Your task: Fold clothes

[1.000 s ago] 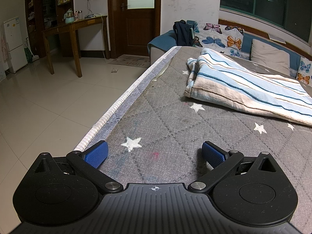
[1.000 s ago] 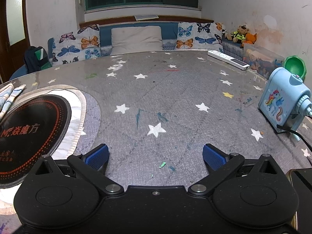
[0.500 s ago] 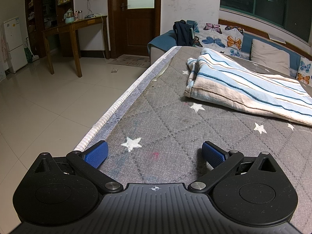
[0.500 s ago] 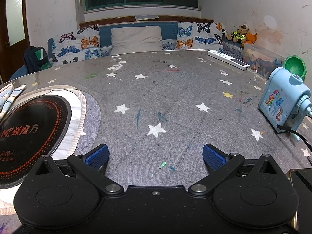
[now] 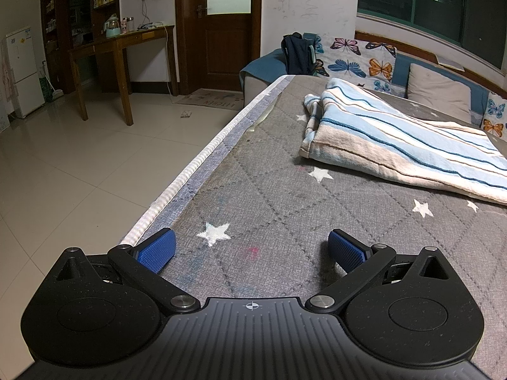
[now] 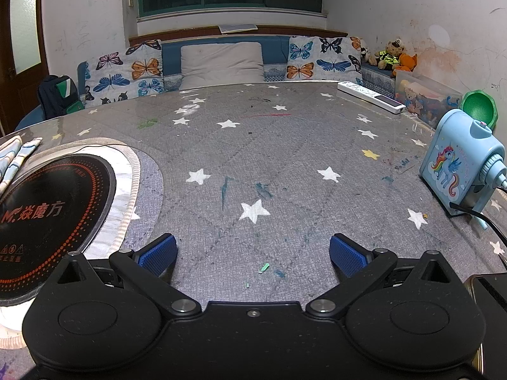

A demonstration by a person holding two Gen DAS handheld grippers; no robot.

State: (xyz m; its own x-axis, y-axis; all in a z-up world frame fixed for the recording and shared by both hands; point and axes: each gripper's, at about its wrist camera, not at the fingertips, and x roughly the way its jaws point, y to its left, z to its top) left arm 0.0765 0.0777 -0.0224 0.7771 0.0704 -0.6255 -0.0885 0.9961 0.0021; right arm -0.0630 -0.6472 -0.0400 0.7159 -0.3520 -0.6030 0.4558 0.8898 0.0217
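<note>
Left wrist view: the grey star-patterned quilted table cover (image 5: 285,190) carries a loosely folded blue, white and beige striped cloth (image 5: 396,139) ahead and rightward, well apart from the left gripper (image 5: 252,250), spread wide and empty like the right gripper (image 6: 253,253).

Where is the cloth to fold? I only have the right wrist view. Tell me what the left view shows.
Observer: The striped cloth lies on the grey star-print table cover, ahead and to the right of the left hand-held gripper, loosely folded.
Operator: Report whether that gripper holds it.
Observer: No. Its jaws stand open over bare cover, apart from the cloth.
Operator: Say what lies left of it.
Observer: The table's edge, then tiled floor with a wooden desk by the far wall.
</note>
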